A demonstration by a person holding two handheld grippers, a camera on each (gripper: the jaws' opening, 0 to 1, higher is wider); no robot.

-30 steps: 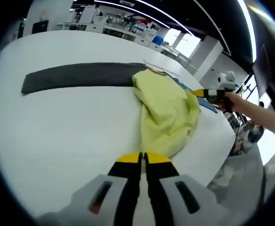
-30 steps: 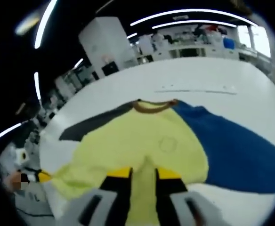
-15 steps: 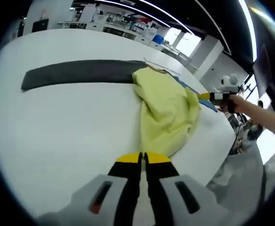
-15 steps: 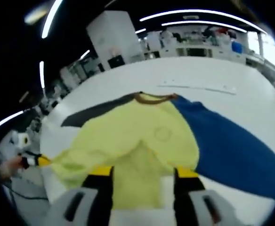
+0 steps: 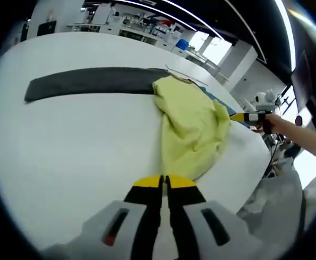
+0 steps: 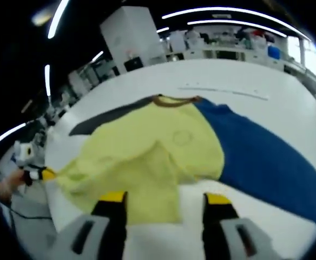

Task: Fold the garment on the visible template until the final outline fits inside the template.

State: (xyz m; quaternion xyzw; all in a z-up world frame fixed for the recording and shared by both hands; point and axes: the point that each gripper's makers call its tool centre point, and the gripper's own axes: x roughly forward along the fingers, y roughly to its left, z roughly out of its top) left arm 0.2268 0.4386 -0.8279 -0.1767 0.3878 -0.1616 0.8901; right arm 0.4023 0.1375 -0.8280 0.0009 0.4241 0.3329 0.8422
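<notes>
My yellow-tipped, grey-bodied left gripper (image 5: 164,184) faces a pale yellow garment (image 5: 190,127) with a brown collar (image 6: 174,101), on a blue template (image 6: 261,157), a dark grey strip (image 5: 90,84) and a white table (image 5: 66,146).

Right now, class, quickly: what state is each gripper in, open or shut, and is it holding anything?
Left gripper: shut on the yellow garment, pinching its near edge.
Right gripper: open, holding nothing; the garment lies just ahead of its jaws.
</notes>
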